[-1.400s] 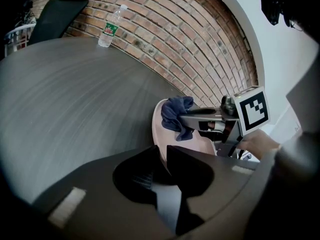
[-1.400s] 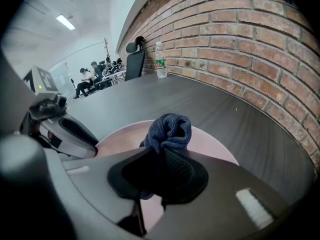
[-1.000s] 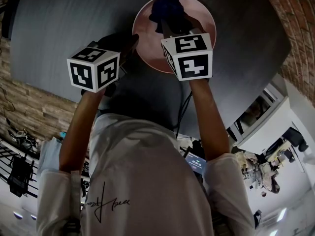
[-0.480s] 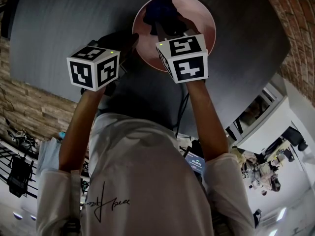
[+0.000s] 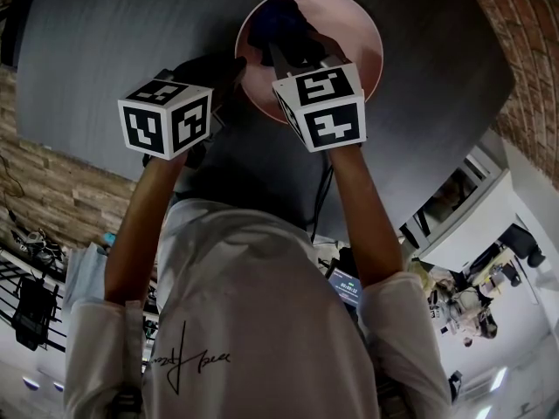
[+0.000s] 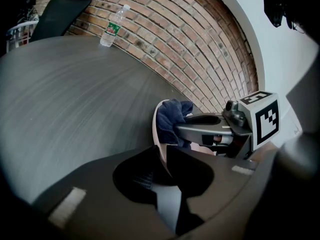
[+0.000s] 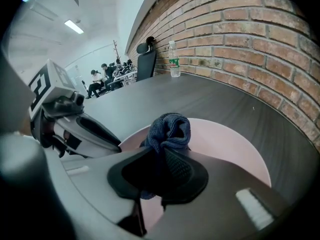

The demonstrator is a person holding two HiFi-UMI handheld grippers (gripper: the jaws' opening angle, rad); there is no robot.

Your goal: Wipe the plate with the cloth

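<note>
Pink and smooth, the pink round plate (image 5: 360,35) lies flat on the dark grey wood-grain table (image 5: 113,51). It is a shallow disc with a pale rim. On the side of the plate nearer me sits the dark blue knitted cloth (image 5: 278,20), bunched into a soft, ribbed lump that presses on the plate's surface.

My right gripper (image 5: 286,46) is clamped on that cloth. In the right gripper view its black rubbery pads close on the lower folds of the cloth (image 7: 170,129), and the knotted top bulges above the right gripper (image 7: 159,180), with the plate (image 7: 235,144) spreading beyond.

My left gripper (image 5: 229,70) bites the plate's left edge. Only the left gripper view makes this plain: the thin pale rim of the plate (image 6: 156,130) runs into the left gripper (image 6: 162,170) between its two dark pads, which are shut on it. That view also shows the cloth (image 6: 170,118) from the side.

The head view hides what stands past the plate. Both gripper views show a clear plastic water bottle (image 6: 114,26) upright on the table (image 6: 65,94), well beyond the plate, against the red brick wall (image 6: 190,49). The bottle (image 7: 174,59) has a green label.
</note>
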